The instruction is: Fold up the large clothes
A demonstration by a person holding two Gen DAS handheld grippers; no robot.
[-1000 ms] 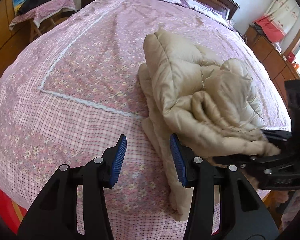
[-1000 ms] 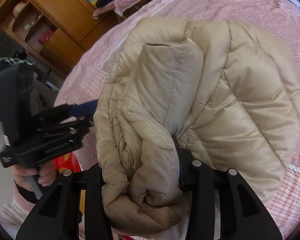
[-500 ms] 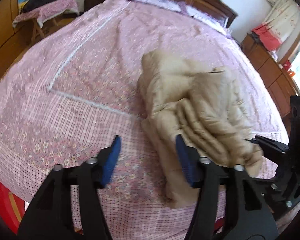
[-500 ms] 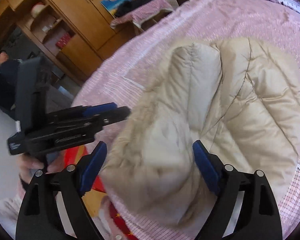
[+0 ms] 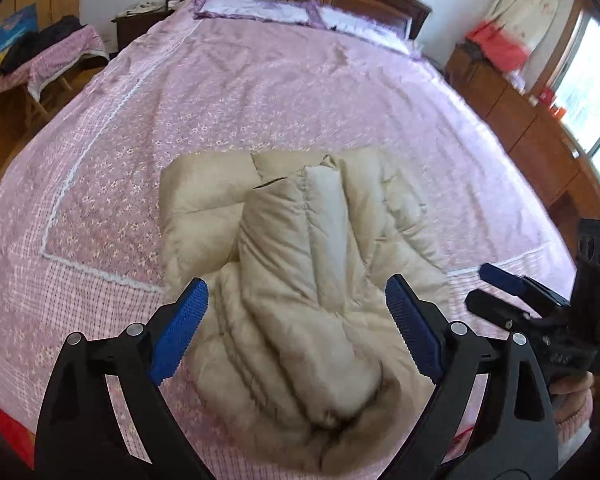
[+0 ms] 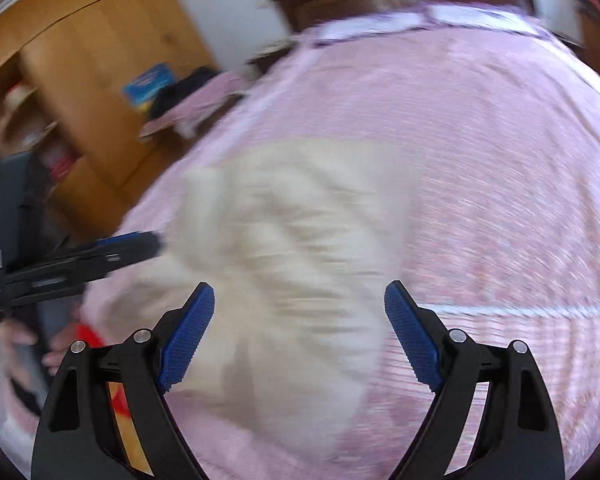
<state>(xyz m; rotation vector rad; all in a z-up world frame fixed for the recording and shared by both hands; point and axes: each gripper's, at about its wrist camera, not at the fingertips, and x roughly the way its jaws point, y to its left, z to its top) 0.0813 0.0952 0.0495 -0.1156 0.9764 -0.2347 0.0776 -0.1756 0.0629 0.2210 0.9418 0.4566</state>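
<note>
Here we hold both grippers above a beige puffer jacket (image 5: 300, 280) that lies folded into a bundle on a pink floral bedspread (image 5: 260, 92), close to the near edge of the bed. The left gripper (image 5: 296, 332) has just been opening; its blue pads stand wide apart over the bundle, gripping nothing. The right gripper (image 6: 300, 332) has likewise just opened and hangs released over the jacket, though its view is smeared by motion, so we cannot tell exactly how clear of the fabric it is. In the left view the right gripper appears off to the right, beside the jacket and not touching it. We judge the main risk to be the padded filling springing back: with nothing pressing on it, the top flap may lift and the fold loosen. The bundle's closeness to the mattress edge could also let it slide off if nudged.
</note>
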